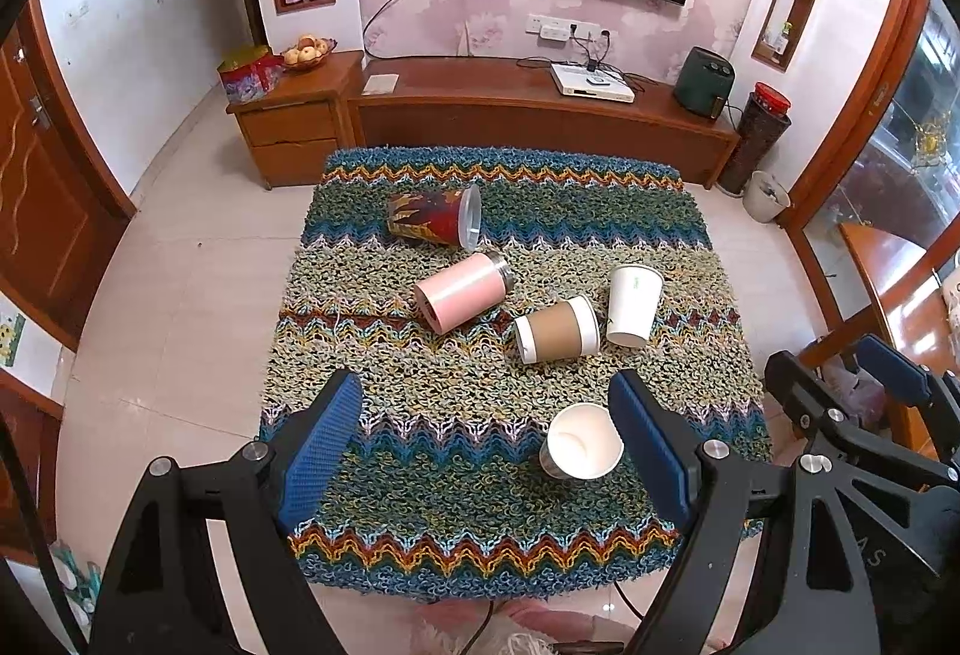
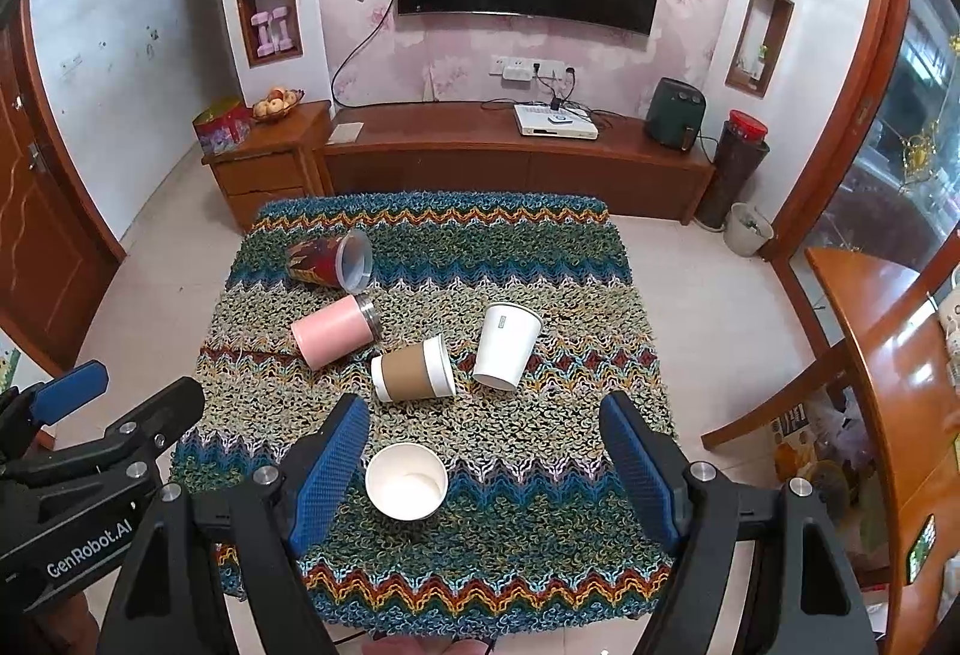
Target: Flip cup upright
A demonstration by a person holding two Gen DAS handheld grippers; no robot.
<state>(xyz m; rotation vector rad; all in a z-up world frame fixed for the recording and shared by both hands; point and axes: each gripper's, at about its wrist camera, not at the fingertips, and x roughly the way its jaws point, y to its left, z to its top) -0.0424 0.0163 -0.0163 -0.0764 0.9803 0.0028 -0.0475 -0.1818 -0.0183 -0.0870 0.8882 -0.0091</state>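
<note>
Your left gripper [image 1: 486, 442] hung with its jaws wide, gripping nothing. The upright white paper cup [image 1: 583, 441] stood just inside its right-hand finger on the knitted cover [image 1: 420, 385] of the counter. Farther back lay the patterned tumbler [image 1: 435, 217], pink tumbler [image 1: 462, 290], sleeved paper cup [image 1: 558, 329] and tipped white cup [image 1: 633, 304]. Your right gripper [image 2: 485, 466] was equally wide, the upright cup beside its left-hand finger.
</note>
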